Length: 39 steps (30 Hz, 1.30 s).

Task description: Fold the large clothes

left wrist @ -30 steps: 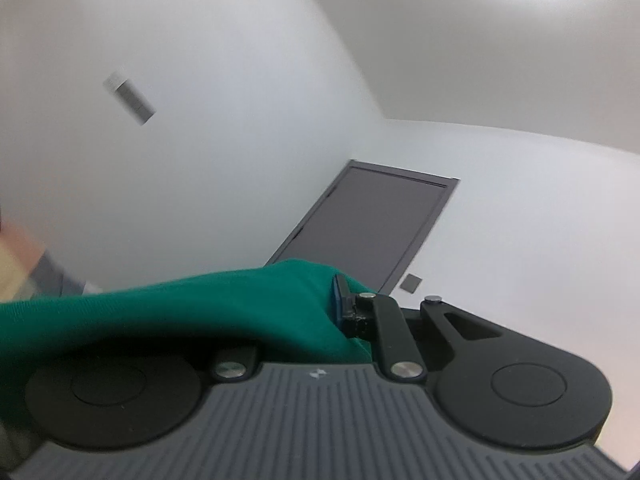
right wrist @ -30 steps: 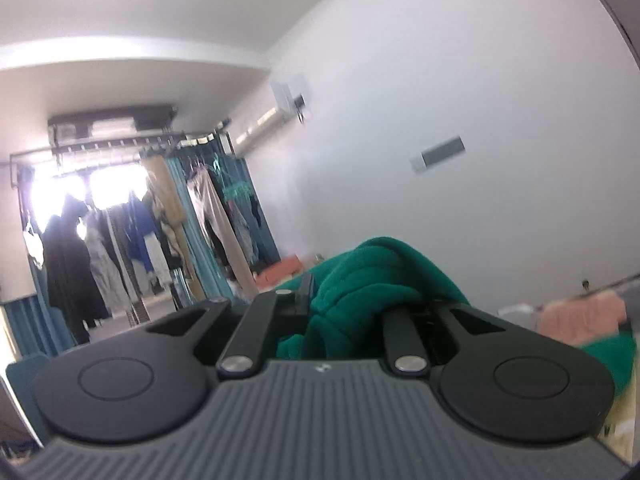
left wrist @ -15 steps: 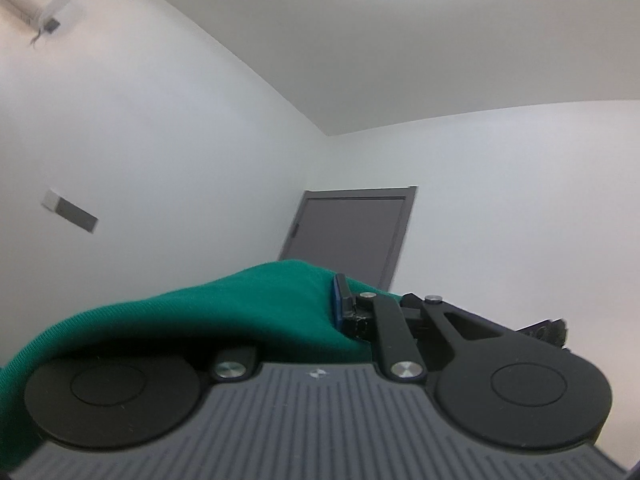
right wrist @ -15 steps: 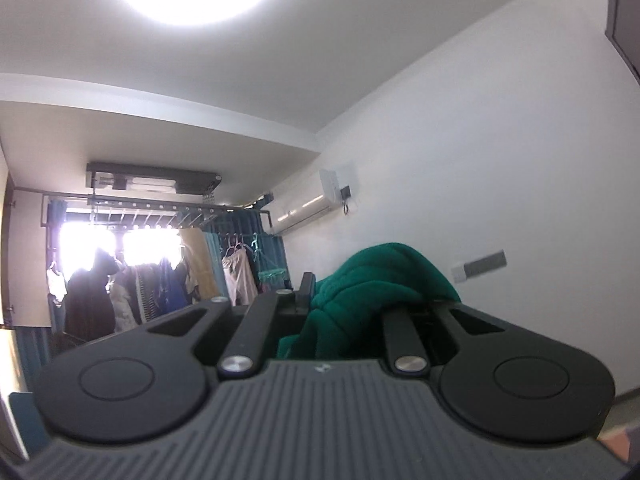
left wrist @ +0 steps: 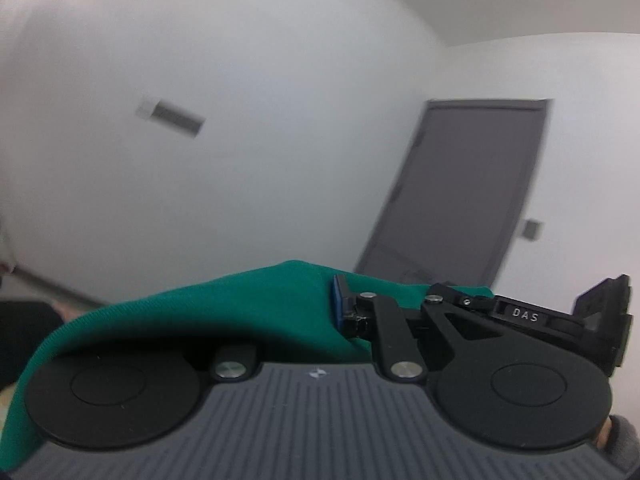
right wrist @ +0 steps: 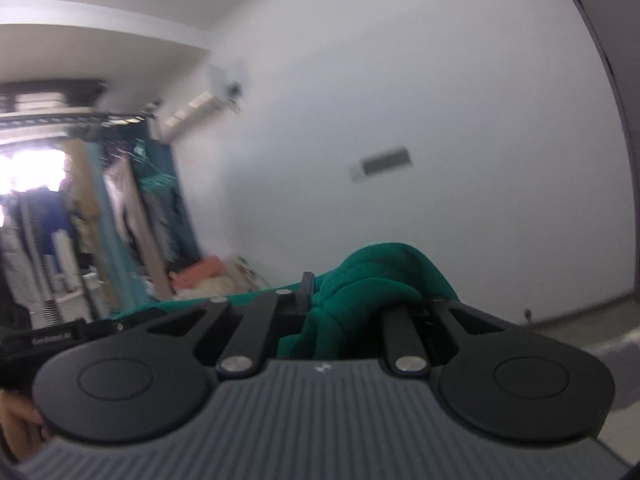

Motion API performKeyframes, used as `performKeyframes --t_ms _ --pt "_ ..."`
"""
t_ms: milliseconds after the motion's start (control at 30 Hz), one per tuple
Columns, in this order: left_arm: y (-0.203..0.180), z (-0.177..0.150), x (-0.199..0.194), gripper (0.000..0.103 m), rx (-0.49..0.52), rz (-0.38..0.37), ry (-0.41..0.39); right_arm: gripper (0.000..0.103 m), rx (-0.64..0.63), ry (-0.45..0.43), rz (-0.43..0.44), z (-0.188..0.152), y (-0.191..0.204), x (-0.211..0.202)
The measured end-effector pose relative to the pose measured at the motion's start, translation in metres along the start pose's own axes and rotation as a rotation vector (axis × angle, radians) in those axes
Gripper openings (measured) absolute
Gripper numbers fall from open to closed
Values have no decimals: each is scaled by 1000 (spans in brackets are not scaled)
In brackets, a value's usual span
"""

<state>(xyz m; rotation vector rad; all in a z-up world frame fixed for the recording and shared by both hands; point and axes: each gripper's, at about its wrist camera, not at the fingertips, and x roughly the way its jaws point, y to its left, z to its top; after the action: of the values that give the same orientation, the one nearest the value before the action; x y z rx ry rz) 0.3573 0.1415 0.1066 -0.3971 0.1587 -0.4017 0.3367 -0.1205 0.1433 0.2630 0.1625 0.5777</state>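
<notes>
A large green garment (left wrist: 224, 308) is held up in the air by both grippers. My left gripper (left wrist: 320, 304) is shut on one part of it; the cloth drapes over its left finger and hangs down the left side. My right gripper (right wrist: 340, 300) is shut on a bunched fold of the same green garment (right wrist: 372, 280), which piles over its right finger. Both cameras point up and out at the room walls. The rest of the garment hangs out of view. The other gripper's black body shows at the edge of each view (left wrist: 560, 316) (right wrist: 52, 336).
A grey door (left wrist: 460, 192) stands in the white wall ahead of the left gripper. A rack of hanging clothes (right wrist: 100, 220) and a bright window are at the left in the right wrist view, with an air conditioner (right wrist: 200, 112) above.
Both grippers have tilted back down from the ceiling toward the walls, with motion blur. The green garment stays clamped in both. Each gripper now shows at the edge of the other's view.
</notes>
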Motion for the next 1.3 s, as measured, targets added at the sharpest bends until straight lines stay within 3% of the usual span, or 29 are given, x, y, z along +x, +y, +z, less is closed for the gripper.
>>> performKeyframes --t_ms 300,467,633,800,900,1000,1033,1067,1133,1200,1300 --pt "176 -114 129 17 -142 101 169 16 11 98 -101 -117 -95 171" --pt "247 -171 186 17 -151 154 277 16 -20 192 -108 -192 -136 233" --pt "293 -218 216 18 -167 202 334 17 -27 270 -121 -246 -161 264" --pt "306 -233 238 20 -163 219 362 21 36 334 -149 -271 -177 277" --pt "288 -218 237 22 -147 229 366 21 55 327 -149 -269 -177 276" --pt "268 -202 228 36 -120 240 374 22 60 315 -144 -265 -174 272" --pt "265 -201 228 51 -113 250 382 24 56 316 -145 -263 -170 270" --pt "260 -197 225 58 -113 261 390 27 50 316 -150 -261 -167 268" --pt "254 -192 217 60 -126 275 394 38 45 315 -157 -255 -164 258" --pt "247 -187 201 63 -127 288 383 55 61 313 -156 -246 -160 249" --pt "224 -176 169 66 -95 320 363 55 47 312 -165 -234 -144 222"
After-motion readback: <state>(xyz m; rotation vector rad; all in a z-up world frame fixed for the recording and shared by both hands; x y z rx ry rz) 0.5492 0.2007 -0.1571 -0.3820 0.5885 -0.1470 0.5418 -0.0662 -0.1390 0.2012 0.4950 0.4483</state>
